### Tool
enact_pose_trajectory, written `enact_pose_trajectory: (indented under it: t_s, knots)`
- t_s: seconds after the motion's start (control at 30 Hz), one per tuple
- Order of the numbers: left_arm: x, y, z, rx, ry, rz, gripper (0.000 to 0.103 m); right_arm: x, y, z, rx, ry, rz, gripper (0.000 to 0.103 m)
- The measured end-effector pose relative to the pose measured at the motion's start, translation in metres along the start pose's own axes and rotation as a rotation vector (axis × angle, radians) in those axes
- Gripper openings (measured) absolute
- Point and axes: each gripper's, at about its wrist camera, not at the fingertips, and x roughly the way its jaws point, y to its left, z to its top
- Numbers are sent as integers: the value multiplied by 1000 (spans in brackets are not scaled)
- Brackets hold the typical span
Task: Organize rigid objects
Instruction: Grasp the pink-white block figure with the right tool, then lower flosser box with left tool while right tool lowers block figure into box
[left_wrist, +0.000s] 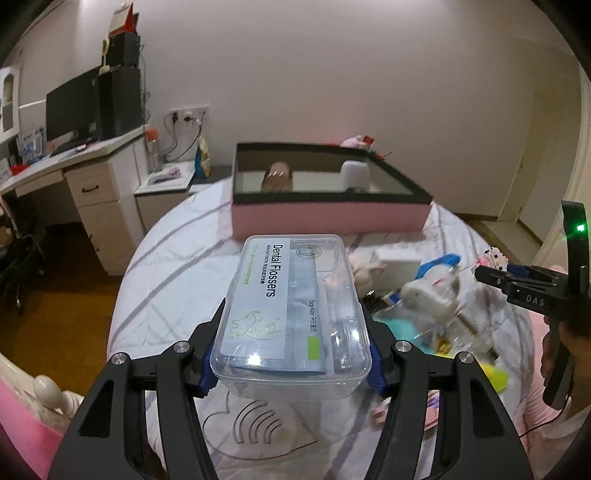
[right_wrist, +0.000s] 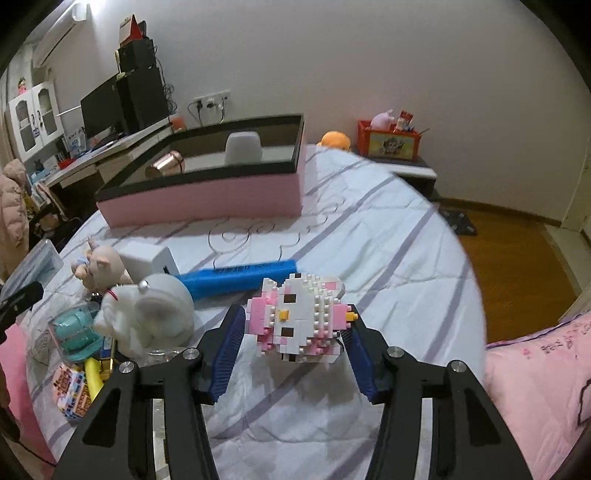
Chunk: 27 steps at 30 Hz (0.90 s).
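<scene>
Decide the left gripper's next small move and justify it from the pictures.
Probably carry forward: the left gripper grips the clear plastic dental flosser box, and the pink open-topped storage box lies ahead on the bed, partly free inside.

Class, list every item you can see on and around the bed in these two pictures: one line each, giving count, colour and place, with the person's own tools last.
Storage box: one, pink with black rim, far end of bed.
Copper cup: one, lying inside the box.
White container: one, inside the box.
Dental flossers case: one, clear plastic, held in left claw.
Block cat figure: one, white and pink, held in right claw.
Blue tube: one, on bed.
White plush: one, on bed.
Pig figure: one, pinkish, on bed.
White box: one, beside the pig.
Red basket: one, on side table.
Left claw: black, blue pads, shut.
Right claw: black, blue pads, shut.
</scene>
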Motion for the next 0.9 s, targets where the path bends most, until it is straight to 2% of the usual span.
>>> enact_pose_trajectory:
  t_s: [0.27, 0.5, 0.67, 0.8, 0.9]
  knots:
    - [-11, -23, 31, 51, -69, -23, 62, -30, 15, 23, -22, -78, 51, 54]
    - [-6, -39, 52, 86, -88, -56, 62, -36, 38, 45, -57, -122, 106, 55]
    - [9, -44, 81, 110, -92, -88, 62, -30, 46, 61, -77, -132, 124, 55]
    - [30, -48, 112, 164, -92, -55, 62, -13, 49, 85, -98, -127, 129, 55]
    - [54, -45, 135, 179, -70, -70, 62, 6, 50, 106, -115, -115, 124, 55]
